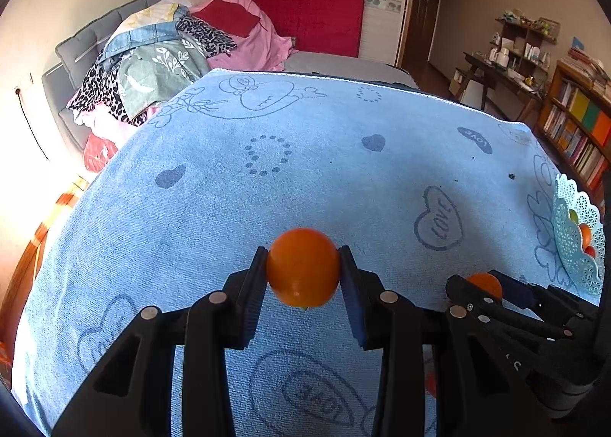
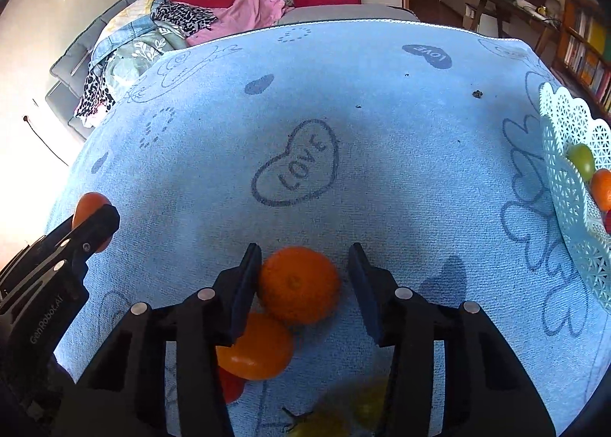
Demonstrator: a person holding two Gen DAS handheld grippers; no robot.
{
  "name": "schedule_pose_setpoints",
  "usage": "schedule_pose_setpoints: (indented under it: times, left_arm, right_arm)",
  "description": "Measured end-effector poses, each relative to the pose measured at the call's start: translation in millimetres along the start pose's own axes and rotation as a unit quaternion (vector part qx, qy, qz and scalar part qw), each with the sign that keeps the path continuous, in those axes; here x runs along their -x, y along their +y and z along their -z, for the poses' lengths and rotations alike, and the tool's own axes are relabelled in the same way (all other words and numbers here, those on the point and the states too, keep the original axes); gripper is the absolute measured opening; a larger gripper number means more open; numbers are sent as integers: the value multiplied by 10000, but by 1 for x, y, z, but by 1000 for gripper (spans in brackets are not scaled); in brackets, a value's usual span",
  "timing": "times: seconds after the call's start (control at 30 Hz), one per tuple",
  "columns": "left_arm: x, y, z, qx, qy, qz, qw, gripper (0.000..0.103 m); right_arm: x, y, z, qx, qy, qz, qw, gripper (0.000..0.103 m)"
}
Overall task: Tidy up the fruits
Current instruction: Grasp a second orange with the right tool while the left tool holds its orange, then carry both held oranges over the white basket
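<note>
**Two grippers, two oranges, one lacy basket**

So the left gripper (image 1: 303, 268) had a smooth orange fruit (image 1: 303, 267) pinched tight between its two fingers, held just above the blue towel (image 1: 305, 154) with the "LOVE" hearts printed all over it.

The right gripper (image 2: 304, 282) was spread open around a dimpled tangerine (image 2: 299, 284) sitting on the towel. Its left finger (image 2: 244, 284) looked to be touching the peel, while the other finger stood apart at the fruit's 3 o'clock. Just beside the tangerine, at its 7 o'clock, lay a smoother orange fruit (image 2: 256, 347), with a red fruit (image 2: 231, 385) tucked under the finger below that. Something yellowish-green (image 2: 343, 414) sat blurred at 6 o'clock in the right wrist view, too fuzzy to name.

Over at 3 o'clock stood a pale turquoise lattice basket (image 2: 569, 170) on the towel's edge, holding a green fruit (image 2: 582, 160) and an orange one (image 2: 602, 189).
</note>
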State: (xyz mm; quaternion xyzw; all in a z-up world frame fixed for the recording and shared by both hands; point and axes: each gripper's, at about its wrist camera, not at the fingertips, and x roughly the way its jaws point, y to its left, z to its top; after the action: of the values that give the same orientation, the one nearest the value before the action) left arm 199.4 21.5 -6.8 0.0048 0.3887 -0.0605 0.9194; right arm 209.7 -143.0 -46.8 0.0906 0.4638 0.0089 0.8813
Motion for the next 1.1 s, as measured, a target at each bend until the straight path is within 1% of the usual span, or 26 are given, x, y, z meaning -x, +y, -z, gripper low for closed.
schedule_pose_setpoints:
  times: [0.07,0.27,0.67,0.9,1.1]
  left_arm:
    - [-1,0,0,4,6,0,10000,37]
    - [-2,0,1,-19,4,15,10000,37]
    - [2,-8,3,-116,-74,73,9999,37]
    - [11,-16,5,-235,-254,161,9993,37]
    - [14,-23,6,-319,-324,190,9988,37]
  right_arm:
    - [1,0,0,7,-9,-64,10000,41]
    - [5,-3,1,-104,-104,-176,9997,41]
    - [42,-3,-4,-87,-680,-195,9975,41]
    - [61,-9,0,-139,-999,-103,9948,41]
    - [74,-18,6,-209,-1246,15,9920,41]
